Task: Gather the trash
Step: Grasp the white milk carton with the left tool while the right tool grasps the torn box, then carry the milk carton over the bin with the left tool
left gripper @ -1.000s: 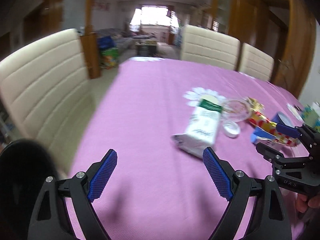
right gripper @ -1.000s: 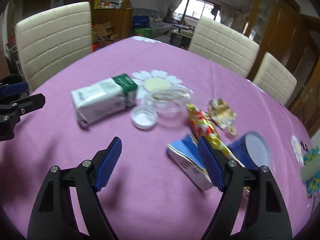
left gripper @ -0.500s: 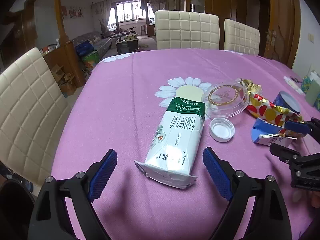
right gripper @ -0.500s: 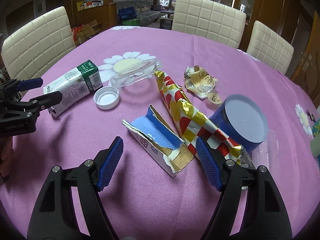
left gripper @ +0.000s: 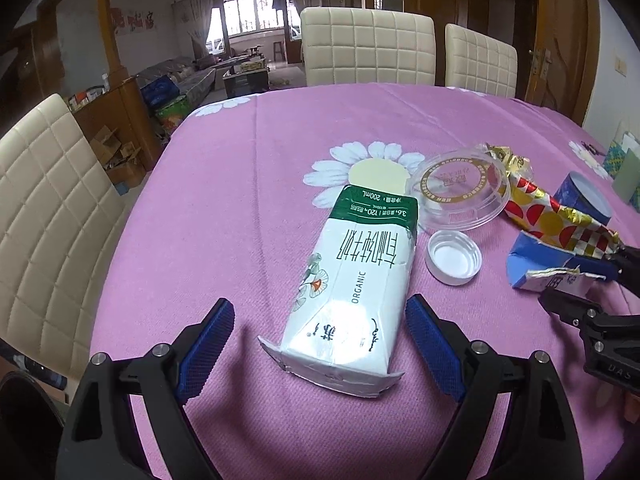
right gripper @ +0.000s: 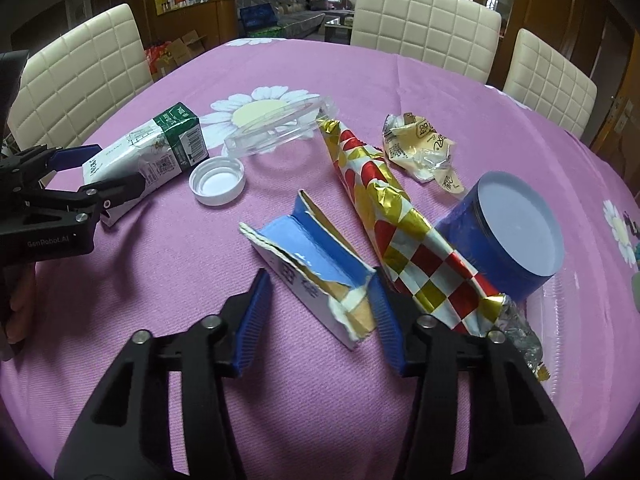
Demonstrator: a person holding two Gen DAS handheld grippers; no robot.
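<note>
A white and green milk carton (left gripper: 348, 292) lies flat on the purple tablecloth (left gripper: 240, 200). My left gripper (left gripper: 320, 304) is open and straddles the carton's near end, its pads clear of both sides. A torn blue box (right gripper: 312, 264) lies between the jaws of my right gripper (right gripper: 319, 280), which are closing. The right pad is at the box's edge and the left pad is still a little apart from it. From the right wrist view the left gripper (right gripper: 116, 168) shows at the carton (right gripper: 160, 148).
A white cap (right gripper: 217, 180), a clear plastic lid (right gripper: 280, 126), a red-and-gold foil wrapper (right gripper: 400, 216), a crumpled gold wrapper (right gripper: 420, 148) and a blue tub (right gripper: 512, 236) lie nearby. Cream chairs (left gripper: 368, 52) ring the table. A hand (right gripper: 16, 308) holds the left gripper.
The right jaws have narrowed around the torn blue box. The left gripper swung from the chair side to the milk carton and came closer, still wide.
</note>
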